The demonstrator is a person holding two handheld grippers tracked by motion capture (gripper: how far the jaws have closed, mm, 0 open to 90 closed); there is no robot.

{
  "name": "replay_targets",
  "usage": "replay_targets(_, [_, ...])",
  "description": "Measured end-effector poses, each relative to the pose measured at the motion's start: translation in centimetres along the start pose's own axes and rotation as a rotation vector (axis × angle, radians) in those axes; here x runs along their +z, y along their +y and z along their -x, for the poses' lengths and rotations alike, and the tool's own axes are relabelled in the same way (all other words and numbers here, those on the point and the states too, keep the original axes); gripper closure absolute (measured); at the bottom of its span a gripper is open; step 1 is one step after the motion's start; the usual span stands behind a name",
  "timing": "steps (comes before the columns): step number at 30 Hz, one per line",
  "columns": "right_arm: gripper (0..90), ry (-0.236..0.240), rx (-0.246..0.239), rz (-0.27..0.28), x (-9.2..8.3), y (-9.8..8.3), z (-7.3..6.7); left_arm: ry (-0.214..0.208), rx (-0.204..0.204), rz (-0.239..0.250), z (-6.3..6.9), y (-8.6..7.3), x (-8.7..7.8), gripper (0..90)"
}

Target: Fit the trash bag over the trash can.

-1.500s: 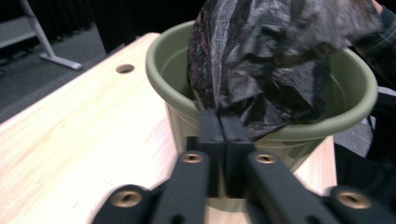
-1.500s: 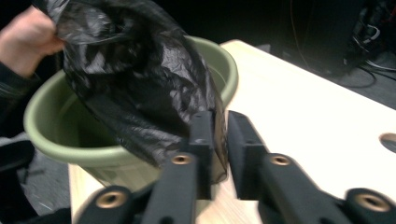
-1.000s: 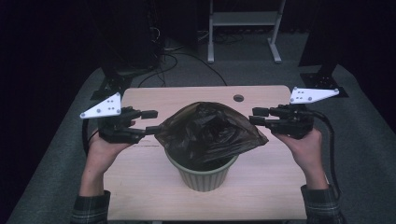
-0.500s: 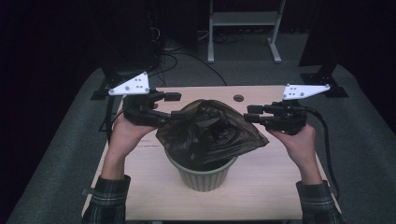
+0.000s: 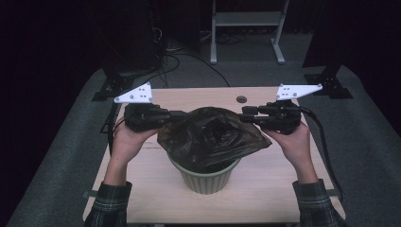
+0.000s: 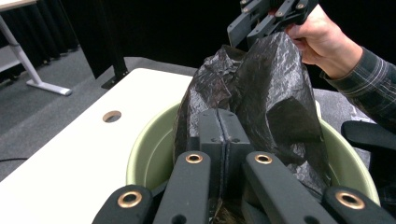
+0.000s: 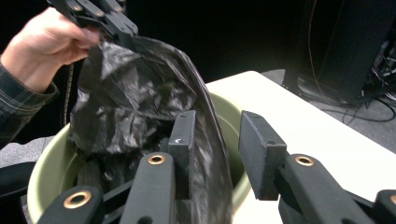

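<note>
- Black plastic bag (image 5: 210, 137) sits in and rises out of a green ribbed bin (image 5: 204, 176) near the middle of the wooden table (image 5: 142, 189).
- Left gripper (image 5: 176, 115) has just closed; its jaws meet, pinching the bag's edge.
- Right gripper (image 5: 246, 113) has its jaws apart, closing a little; a fold of the bag's rim runs between them, against one pad.
</note>
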State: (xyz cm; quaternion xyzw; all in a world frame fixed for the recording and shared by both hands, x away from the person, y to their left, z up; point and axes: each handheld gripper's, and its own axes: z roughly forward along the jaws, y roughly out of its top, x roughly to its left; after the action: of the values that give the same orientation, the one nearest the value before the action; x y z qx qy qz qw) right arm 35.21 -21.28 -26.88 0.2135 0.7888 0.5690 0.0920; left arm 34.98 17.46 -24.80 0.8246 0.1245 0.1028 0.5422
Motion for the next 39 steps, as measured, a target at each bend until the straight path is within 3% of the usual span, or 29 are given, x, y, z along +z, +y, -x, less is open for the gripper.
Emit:
replay_targets(5, [69.8, -0.002, -0.018, -0.017, 1.2, 0.8, -0.2, -0.001, -0.006, 0.01, 0.0, -0.2, -0.3, 89.5])
replay_targets(7, [75.7, -0.01, -0.036, -0.011, 1.4, 0.9, -0.3, 0.0, -0.008, 0.012, 0.0, -0.2, -0.3, 89.4])
replay_targets(8, [83.0, -0.008, -0.038, -0.006, 1.4, 0.9, -0.4, 0.0, -0.008, 0.012, -0.1, -0.2, -0.4, 89.4])
replay_targets(11, [89.8, -0.007, -0.053, 0.004, 1.4, 1.0, -0.5, 0.006, -0.01, 0.012, -0.2, -0.3, -0.4, 89.5])
replay_targets(20, [90.0, 0.05, -0.061, 0.01, 0.3, 0.1, -1.4, 0.062, -0.048, 0.011, -0.9, -1.1, -0.8, 89.8])
replay_targets(22, [90.0, 0.057, -0.066, 0.009, -0.7, -1.2, -2.0, 0.077, -0.073, 0.014, -1.3, -1.7, -1.2, 89.9])
replay_targets(31, [89.9, 0.046, -0.068, 0.022, -3.3, -3.0, -2.7, 0.144, -0.12, 0.0, -2.1, -3.7, -2.5, 89.9])
replay_targets(39, [90.0, 0.033, -0.07, 0.022, -6.1, -4.5, -3.1, 0.204, -0.17, 0.027, -2.4, -6.3, -5.2, 89.9])
